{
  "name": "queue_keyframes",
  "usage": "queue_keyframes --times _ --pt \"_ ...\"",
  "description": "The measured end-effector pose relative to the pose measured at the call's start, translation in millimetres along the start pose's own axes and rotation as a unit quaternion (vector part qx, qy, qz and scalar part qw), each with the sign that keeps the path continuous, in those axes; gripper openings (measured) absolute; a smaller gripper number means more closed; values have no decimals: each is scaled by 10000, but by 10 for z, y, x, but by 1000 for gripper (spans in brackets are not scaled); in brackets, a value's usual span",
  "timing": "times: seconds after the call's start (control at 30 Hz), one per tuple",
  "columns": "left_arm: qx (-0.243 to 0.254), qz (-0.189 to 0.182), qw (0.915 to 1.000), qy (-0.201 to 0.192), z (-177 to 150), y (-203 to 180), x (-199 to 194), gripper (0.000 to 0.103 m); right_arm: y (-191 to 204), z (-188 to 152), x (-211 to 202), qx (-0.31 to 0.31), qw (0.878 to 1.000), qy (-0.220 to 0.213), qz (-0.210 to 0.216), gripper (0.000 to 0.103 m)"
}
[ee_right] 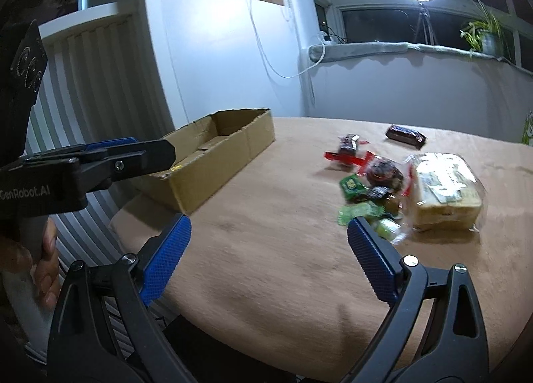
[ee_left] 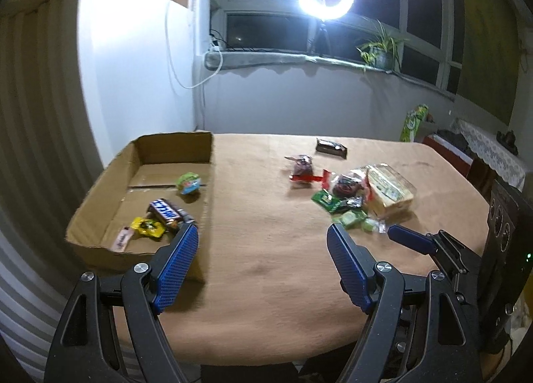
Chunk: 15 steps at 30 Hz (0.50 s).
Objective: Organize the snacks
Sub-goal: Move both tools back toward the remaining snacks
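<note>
Left wrist view: the left gripper point(ee_left: 263, 236) hangs over the tan table point(ee_left: 266, 283) with its blue pads spread wide and nothing between them. The cardboard box point(ee_left: 173, 146) is the landmark, sitting at the table's left end. Inside it lie a Snickers bar point(ee_left: 168, 213), a yellow wrapped sweet point(ee_left: 146, 226) touching the bar, a pale pink packet point(ee_left: 121, 239) near the box's front wall and a round green snack point(ee_left: 189, 183) nearer the far wall. Well to the right of the box, a loose heap of snacks point(ee_left: 343, 196) rests on the table, with a bagged sliced loaf point(ee_left: 389, 189) on its far side from the box and a dark chocolate bar point(ee_left: 331, 147) apart behind it. A finger of the right gripper point(ee_left: 411, 239) reaches in just by the heap.

Right wrist view: the right gripper point(ee_right: 269, 228) stands with jaws wide apart and empty, its right pad just in front of the green wrappers point(ee_right: 361, 211) of the heap. The cardboard box point(ee_right: 230, 153) lies well left of that heap. The left gripper point(ee_right: 143, 156) juts in over the box's near end, held by a hand point(ee_right: 46, 259); from here its jaws cannot be judged.
</note>
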<state>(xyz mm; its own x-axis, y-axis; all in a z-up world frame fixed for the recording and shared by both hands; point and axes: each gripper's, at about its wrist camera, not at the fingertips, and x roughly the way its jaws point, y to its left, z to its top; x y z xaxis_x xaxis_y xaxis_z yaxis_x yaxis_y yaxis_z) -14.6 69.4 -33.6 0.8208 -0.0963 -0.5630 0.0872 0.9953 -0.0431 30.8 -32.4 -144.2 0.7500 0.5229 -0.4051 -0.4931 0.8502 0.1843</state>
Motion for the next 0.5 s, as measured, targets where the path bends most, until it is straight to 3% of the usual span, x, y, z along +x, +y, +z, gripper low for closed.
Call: queue_keyframes --times 0.5 --pt "414 -100 9986 299 19 -420 213 80 -535 -120 -50 550 9984 33 -125 97"
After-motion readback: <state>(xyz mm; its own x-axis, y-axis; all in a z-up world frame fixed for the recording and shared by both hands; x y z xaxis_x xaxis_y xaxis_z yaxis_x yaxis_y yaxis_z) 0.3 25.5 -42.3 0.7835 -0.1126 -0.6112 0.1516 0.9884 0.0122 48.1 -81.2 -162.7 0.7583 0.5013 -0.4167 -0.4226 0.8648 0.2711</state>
